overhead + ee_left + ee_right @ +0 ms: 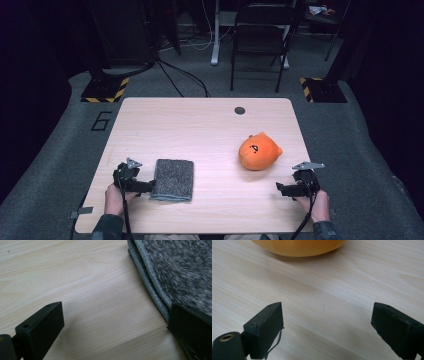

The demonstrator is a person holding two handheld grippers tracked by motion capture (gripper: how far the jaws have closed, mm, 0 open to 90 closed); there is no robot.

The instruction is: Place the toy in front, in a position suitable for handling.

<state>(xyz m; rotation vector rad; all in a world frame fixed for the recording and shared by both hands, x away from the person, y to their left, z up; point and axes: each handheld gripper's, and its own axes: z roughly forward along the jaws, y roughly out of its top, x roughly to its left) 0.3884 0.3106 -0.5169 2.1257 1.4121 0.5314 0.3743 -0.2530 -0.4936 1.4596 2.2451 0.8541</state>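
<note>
The left gripper point(148, 186) is lying low at the near left of the table point(200, 125), its jaws standing wide apart with nothing pinched, one of them resting on the near left edge of the folded grey towel point(173, 179) and the other over bare wood. The right gripper point(281, 188) is sitting at the near right with its jaws spread wide and empty, pointing toward the orange plush point(258, 152), which is resting a little beyond it, apart from the towel.
</note>
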